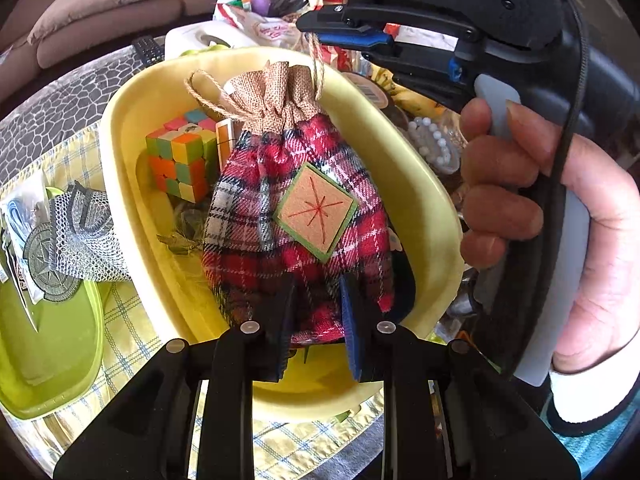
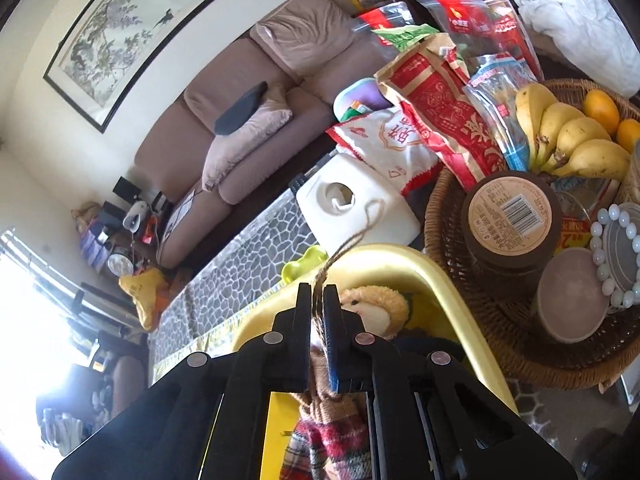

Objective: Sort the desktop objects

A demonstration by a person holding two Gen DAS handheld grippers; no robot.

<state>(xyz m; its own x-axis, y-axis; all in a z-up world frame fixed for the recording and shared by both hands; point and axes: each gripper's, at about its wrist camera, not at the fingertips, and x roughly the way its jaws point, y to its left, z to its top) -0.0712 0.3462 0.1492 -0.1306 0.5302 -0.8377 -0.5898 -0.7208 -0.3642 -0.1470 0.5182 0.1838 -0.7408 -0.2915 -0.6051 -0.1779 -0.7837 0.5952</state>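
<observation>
A red plaid drawstring pouch (image 1: 296, 216) with a burlap top and a diamond patch hangs over the yellow tray (image 1: 124, 128). My right gripper (image 1: 320, 34) is shut on the pouch's twine string (image 1: 316, 60) and holds it from above; the right wrist view shows the twine (image 2: 340, 248) pinched in the gripper (image 2: 317, 290), with the pouch (image 2: 332, 440) below. My left gripper (image 1: 314, 292) is shut on the pouch's bottom. A Rubik's cube (image 1: 180, 156) lies in the tray. A plush toy (image 2: 372, 308) lies there too.
A green tray (image 1: 48, 344) at the left holds a mesh bag (image 1: 80, 232) and a packet. A wicker basket (image 2: 452, 216) at the right holds jars, bananas (image 2: 568, 136), a bead bracelet. A white tissue box (image 2: 352, 204) and snack bags (image 2: 432, 100) stand behind the yellow tray.
</observation>
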